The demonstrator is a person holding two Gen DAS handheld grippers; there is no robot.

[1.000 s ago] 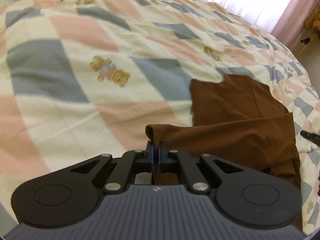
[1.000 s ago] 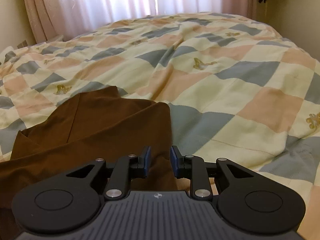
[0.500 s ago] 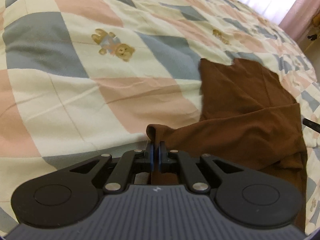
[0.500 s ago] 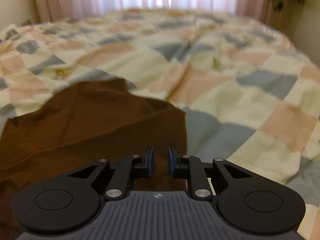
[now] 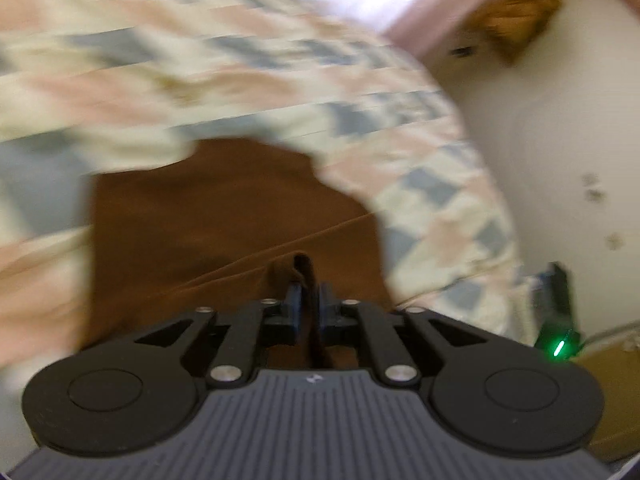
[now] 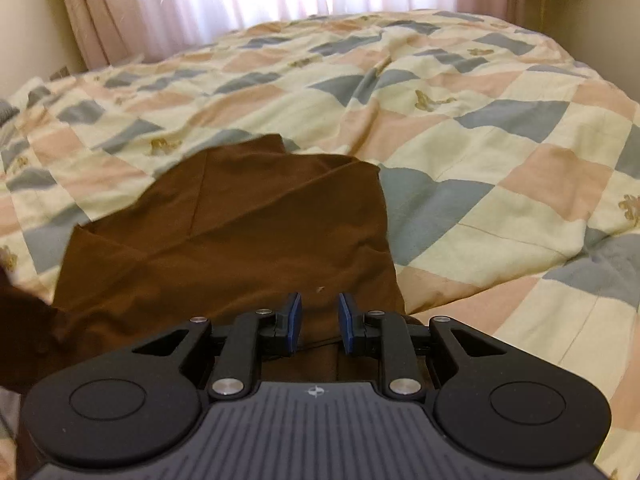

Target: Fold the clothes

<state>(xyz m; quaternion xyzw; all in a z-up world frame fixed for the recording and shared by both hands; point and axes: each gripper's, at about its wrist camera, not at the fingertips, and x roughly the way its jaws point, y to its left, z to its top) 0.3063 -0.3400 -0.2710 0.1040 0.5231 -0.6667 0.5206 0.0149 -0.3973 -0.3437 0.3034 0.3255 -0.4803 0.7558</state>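
The brown garment [image 6: 240,224] lies partly folded on the checked quilt [image 6: 480,160]. The left gripper [image 5: 308,300] tilts down over it, its jaws just opening, a fold of cloth between them. The right gripper [image 6: 319,320] angles downward, jaws narrowly parted above the cloth, holding nothing.

The left gripper [image 5: 308,300], angled downward, has just been easing its jaws apart, a fold of cloth [image 5: 224,216] standing between them, while the right gripper [image 6: 319,318], also tilted down, holds its pads apart over the cloth, pinching nothing.
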